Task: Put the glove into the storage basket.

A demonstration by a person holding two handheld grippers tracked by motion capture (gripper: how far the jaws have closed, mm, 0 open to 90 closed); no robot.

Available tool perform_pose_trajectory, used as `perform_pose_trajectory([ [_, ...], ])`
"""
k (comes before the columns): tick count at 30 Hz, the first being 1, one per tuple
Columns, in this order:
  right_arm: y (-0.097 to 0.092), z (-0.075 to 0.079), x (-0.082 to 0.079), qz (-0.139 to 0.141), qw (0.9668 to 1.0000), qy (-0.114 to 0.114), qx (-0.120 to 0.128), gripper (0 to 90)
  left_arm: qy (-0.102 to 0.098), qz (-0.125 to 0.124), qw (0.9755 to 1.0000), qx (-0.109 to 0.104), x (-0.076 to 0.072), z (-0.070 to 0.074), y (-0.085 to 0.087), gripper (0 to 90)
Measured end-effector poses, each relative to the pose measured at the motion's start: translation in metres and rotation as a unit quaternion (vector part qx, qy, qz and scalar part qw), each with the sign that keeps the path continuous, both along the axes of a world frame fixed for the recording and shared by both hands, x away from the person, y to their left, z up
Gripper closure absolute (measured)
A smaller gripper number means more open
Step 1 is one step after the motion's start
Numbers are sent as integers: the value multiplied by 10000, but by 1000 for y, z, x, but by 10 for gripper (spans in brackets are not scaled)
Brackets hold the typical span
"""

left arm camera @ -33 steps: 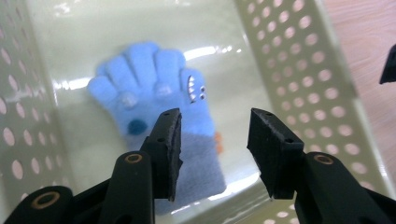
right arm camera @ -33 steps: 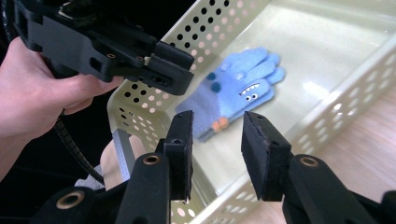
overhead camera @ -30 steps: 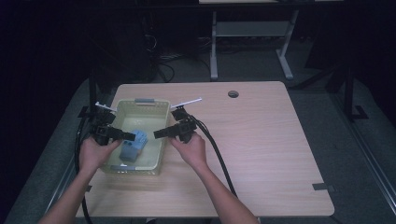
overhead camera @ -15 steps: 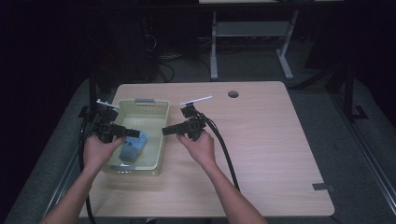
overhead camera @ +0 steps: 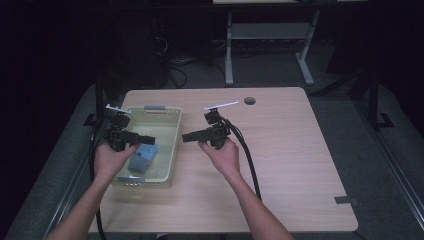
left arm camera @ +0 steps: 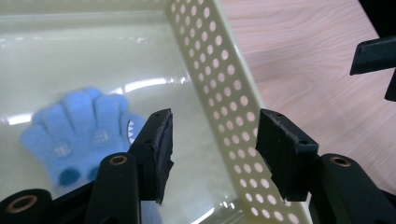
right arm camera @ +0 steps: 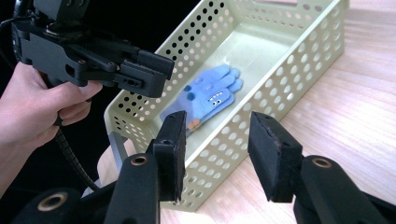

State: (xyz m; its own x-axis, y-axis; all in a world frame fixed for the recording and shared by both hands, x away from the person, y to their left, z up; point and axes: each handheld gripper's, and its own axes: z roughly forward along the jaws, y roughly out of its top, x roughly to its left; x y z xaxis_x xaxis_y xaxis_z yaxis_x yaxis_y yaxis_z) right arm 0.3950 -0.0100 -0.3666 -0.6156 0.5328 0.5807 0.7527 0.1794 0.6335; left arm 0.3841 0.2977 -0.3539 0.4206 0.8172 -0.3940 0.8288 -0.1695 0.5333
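Both grippers have drawn apart since the earlier frame, when they met over the basket (overhead camera: 167, 150); the right gripper (overhead camera: 192, 136) has slid out past the basket's right wall to hang over the table (overhead camera: 290, 165), and each pair of jaws has just been opening, nothing between them. Spread and empty, the left gripper (overhead camera: 145, 140) hovers over the basket's left half, with the blue glove (overhead camera: 141, 159) lying flat on the basket floor just below it (the perforated wall (right arm camera: 219, 140) stands between glove and right gripper)
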Motion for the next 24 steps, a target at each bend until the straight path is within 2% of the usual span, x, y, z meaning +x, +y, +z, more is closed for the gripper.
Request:
perform_pose_trajectory([
  [10, -18, 3, -1, -110, 9999, 17, 19, 540, -181, -63, 9996, -197, 0, 5, -10, 397],
  [15, -27, 3, -1, -161, 9999, -5, 45, 523, -199, -101, 9995, -221, 0, 4, -14, 369],
  [24, -37, 4, -2, -202, 9998, 24, 84, 497, -331, -113, 9986, -404, -1, 7, -20, 342],
])
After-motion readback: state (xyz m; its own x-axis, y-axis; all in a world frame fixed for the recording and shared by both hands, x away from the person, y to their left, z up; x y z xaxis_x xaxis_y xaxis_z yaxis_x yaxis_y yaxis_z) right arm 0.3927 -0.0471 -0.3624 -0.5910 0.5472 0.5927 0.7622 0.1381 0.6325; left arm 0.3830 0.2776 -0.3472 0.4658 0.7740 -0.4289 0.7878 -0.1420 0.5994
